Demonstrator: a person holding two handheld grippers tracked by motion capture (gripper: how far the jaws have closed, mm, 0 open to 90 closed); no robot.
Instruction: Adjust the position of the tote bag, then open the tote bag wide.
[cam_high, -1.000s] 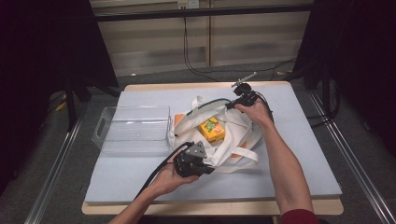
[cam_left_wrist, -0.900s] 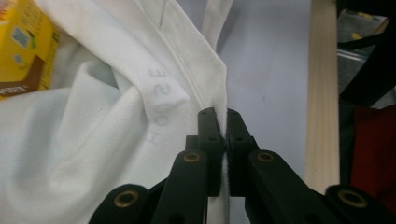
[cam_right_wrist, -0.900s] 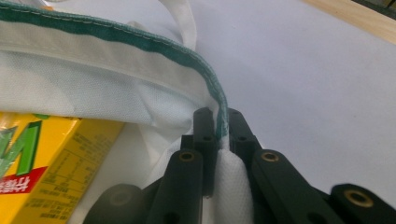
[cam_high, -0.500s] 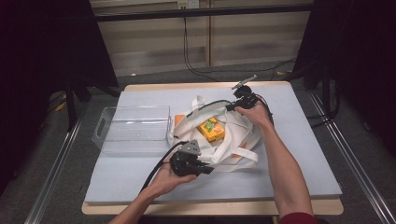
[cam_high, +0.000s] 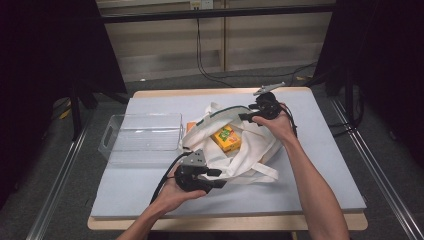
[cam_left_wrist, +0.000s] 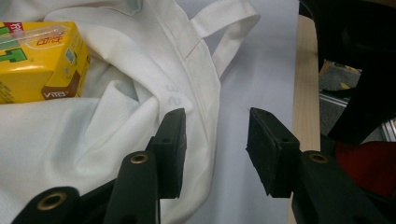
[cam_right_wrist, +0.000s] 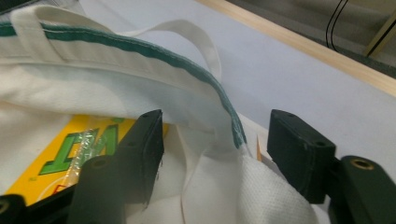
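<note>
The white bag (cam_high: 235, 150) lies mid-table, its mouth toward 12 o'clock, with the yellow carton (cam_high: 226, 138) inside. Both grippers have just been opening: the left gripper (cam_high: 214, 178) at the bag's 7 o'clock corner, released; the right gripper (cam_high: 245, 118), nearer the carton, released, with the green rim (cam_right_wrist: 154, 51) loose between its jaws. A clear bin (cam_high: 142, 135) stands at 9 o'clock.

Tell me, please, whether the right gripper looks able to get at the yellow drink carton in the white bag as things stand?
Probably yes. The right gripper, jaws just opened, sits at the white bag rim, and the yellow drink carton lies exposed in the open mouth. Only the green-edged rim hangs partly over it.
</note>
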